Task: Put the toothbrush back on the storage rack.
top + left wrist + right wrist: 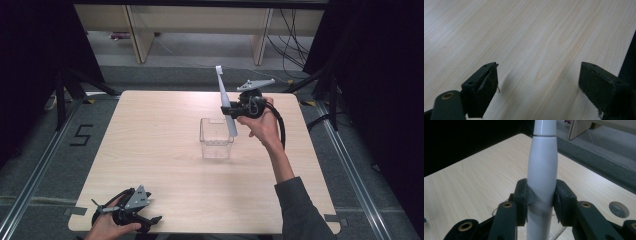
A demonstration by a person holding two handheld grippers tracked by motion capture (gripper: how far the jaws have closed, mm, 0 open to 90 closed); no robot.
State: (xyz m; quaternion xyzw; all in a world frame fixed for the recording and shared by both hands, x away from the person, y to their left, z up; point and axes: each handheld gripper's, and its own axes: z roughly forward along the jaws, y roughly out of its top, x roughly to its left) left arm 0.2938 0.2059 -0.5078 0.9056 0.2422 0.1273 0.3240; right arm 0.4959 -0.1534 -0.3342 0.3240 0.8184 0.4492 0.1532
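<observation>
A smooth, glossy white plastic is seen on the electric toothbrush (542,167). The bin (216,138) is made of clear plastic. The table (529,37) is faced with pale, matt wood grain.

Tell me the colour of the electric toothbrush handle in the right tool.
White, glossy: the toothbrush handle shows best in the right gripper view.

Open wood across most of the table (160,150). Sole standing obstacle: clear plastic box (216,138) near the middle, open on top. Above its right rim, toothbrush (226,100) slanting up, clamped in right gripper (231,111), blocking approach from that side. Left gripper (150,220) parked wide-jawed at near left edge. Box apparently empty, though hard to tell through glare.
</observation>
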